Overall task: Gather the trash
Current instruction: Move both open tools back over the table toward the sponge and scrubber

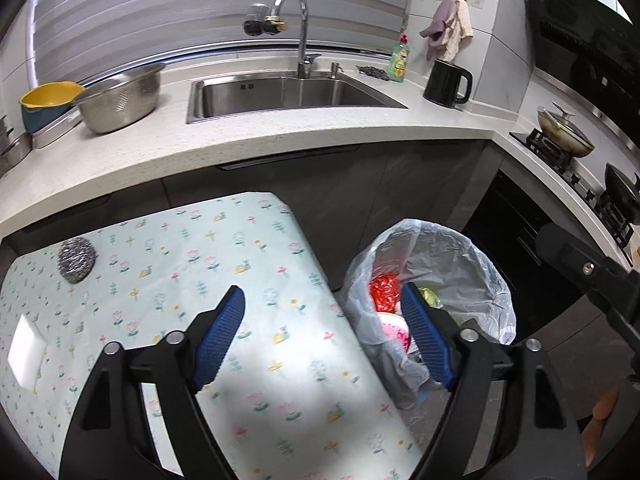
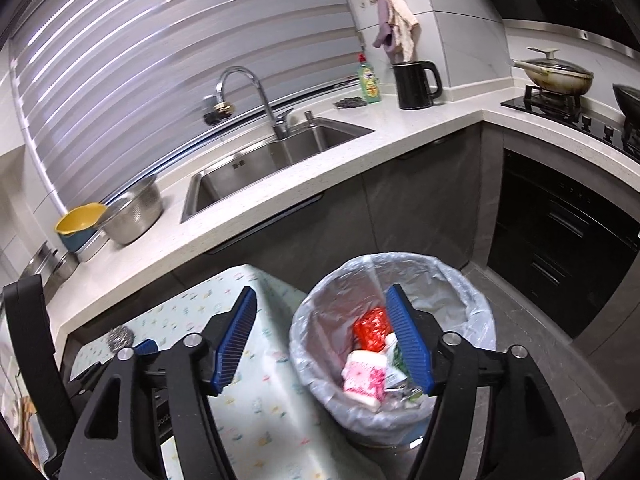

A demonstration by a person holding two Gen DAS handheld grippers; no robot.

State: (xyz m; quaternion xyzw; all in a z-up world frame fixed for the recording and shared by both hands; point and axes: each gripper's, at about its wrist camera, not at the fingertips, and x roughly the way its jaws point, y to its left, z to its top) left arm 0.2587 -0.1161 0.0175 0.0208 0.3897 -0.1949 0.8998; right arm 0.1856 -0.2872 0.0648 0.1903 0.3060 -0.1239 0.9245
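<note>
White kitchen surface runs across 9 to 3 o'clock in both wrist views, steel sink set in it at 12, faucet behind. Steel colander and yellow bowl at 10 o'clock, touching. Black kettle and green soap bottle at 1 o'clock, stove with lidded pan at 2–3.

Low surface with floral cloth fills 6–9 o'clock in the left view. Just beside its right edge, on the floor, the trash bin with clear liner, at 5 o'clock. Trash sits inside the bin: red crinkled wrapper, pink-white packet, green scraps partly hidden behind a pad.

Left hand-held gripper: jaws wide apart, nothing between the blue pads, straddling cloth edge and bin rim. Right hand-held gripper: jaws also spread, empty, right pad over the bin mouth, left pad over the cloth.

Steel scourer on the cloth at 9 o'clock, white sponge block near it at 8, both well apart from the bin.
</note>
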